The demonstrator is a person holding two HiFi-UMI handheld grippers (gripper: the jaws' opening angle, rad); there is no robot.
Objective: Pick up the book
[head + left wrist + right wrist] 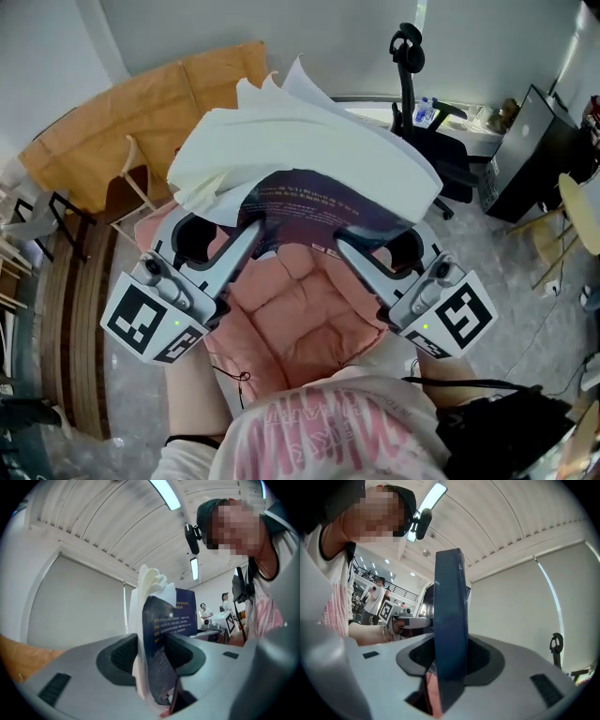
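Book (302, 155) clear of pink cushion (300, 314), which sits below both claws. Left gripper (246, 234) partly closed, pinching cover and pages; right gripper (349, 246) likewise on opposite edge (pages fan above jaws). Two-sided grip likely steadies floppy book.

1. Head view: from above, steeply down, close over the book (309, 150).
2. Left gripper view: along its jaws, tilted up at the ceiling (108, 522), book very near.
3. Right gripper view: likewise; all three share the book.
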